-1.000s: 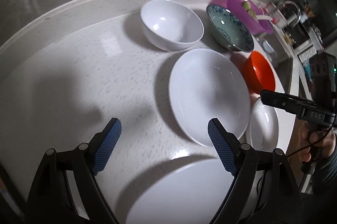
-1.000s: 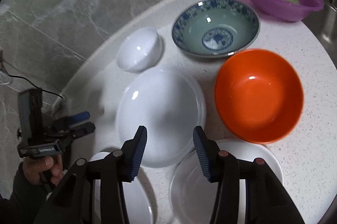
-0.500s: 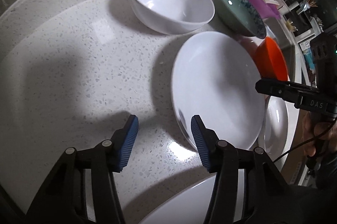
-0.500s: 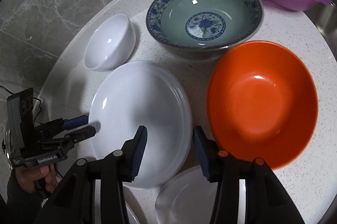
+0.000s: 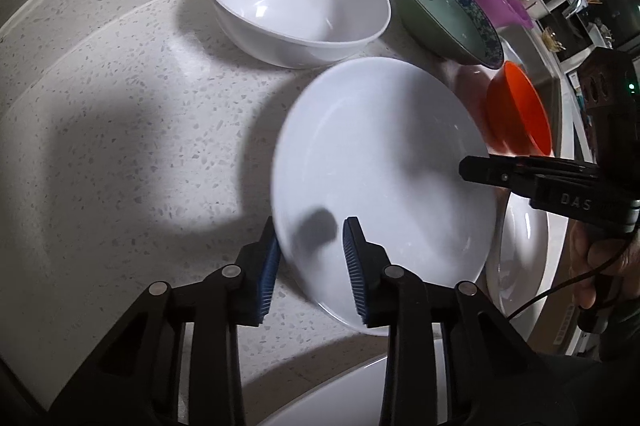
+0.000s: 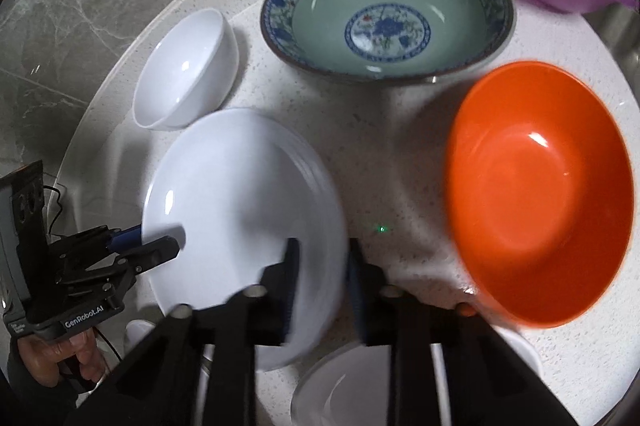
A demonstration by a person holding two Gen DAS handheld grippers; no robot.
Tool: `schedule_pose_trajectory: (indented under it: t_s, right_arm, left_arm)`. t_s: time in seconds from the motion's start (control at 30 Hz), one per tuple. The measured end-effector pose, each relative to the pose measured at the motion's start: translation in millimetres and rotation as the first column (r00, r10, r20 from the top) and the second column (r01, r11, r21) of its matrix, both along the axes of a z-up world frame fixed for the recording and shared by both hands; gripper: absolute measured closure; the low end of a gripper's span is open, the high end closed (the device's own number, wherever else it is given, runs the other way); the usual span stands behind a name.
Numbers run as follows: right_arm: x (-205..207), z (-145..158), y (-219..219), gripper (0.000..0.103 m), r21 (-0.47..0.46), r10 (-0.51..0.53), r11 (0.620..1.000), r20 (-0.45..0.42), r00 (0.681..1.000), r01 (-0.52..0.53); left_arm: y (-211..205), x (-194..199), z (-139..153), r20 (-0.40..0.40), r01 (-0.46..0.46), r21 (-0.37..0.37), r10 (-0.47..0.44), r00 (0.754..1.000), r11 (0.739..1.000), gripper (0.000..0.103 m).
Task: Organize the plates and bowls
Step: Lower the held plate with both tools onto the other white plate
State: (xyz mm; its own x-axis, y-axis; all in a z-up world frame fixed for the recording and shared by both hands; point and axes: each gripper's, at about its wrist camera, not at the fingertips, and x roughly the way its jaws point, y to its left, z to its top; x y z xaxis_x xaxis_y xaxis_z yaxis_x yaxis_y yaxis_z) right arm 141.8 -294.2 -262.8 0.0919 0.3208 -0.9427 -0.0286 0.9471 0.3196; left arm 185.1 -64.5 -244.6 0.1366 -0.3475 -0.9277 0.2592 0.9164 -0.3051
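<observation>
Two tools straddle opposite rim edges of my white plate (image 5: 384, 162), which lies on the counter (image 5: 132, 130): left tool (image 5: 310, 258) and right tool (image 6: 320, 278), both narrow, neither visibly clamped. Risk: glazed rim slips, striking the white bowl (image 5: 298, 10) or orange bowl (image 6: 540, 194).

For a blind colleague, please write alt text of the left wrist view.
The left gripper straddles the near rim of a large white plate, while the right gripper reaches its far rim. Behind stand a white bowl, a green patterned bowl and an orange bowl.
</observation>
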Motion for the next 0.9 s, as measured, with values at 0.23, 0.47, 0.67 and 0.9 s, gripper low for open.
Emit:
schedule_pose_trajectory:
  t_s: [0.23,0.47,0.67,0.9]
  right_arm:
    - [-5,-3,2,0.089,-0.009,-0.006,1.0,0.005,1.0,0.006]
    - [-3,-6,13,0.089,-0.013,-0.001,1.0,0.008,1.0,0.001]
    - [2,-3,16,0.089,-0.01,0.003,1.0,0.015,1.0,-0.003]
    - [3,3,23,0.089,-0.013,0.016,1.0,0.031,0.999,-0.016]
  left_arm:
    - [1,0,-2,0.003,-0.022,0.018,0.022,1.0,1.0,0.085]
    - [2,0,-1,0.017,-0.05,0.067,0.049,0.999,0.996,0.086]
    - [5,-4,0,0.008,-0.056,0.073,0.055,0.998,0.996,0.086]
    - [11,-12,6,0.013,-0.072,0.064,0.071,0.997,0.995,0.086]
